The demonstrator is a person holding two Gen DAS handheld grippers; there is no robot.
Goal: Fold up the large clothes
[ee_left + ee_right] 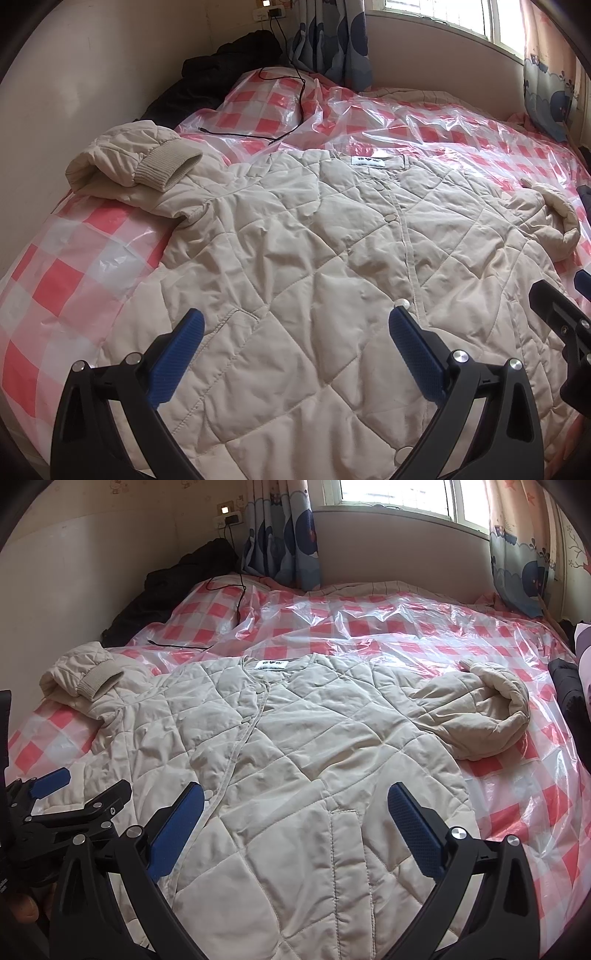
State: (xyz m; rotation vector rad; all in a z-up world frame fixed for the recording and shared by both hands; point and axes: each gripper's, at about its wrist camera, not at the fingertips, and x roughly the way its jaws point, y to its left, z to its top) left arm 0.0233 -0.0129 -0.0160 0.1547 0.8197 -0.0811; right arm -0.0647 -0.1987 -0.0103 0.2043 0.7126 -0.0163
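Quilted beige jacket [295, 258] lies face-up, centre frame, on plastic-covered checked bed [74, 277] | left gripper [295, 332] and right gripper [295, 808] hover over hem, jaws spread, empty | risk: slick padding slips, bunched sleeves [491, 716] skew fold.

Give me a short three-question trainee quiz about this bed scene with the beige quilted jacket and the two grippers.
1. True or false: the beige quilted jacket lies front up, spread on the red and white checked plastic sheet.
2. Multiple choice: the left gripper and right gripper are A) both open, holding nothing; B) both shut on a sleeve; C) one open, one shut.
3. Fill in: the ribbed knit cuff is on the sleeve lying nearest the ____.

Key: 1 true; 2 A; 3 wall.
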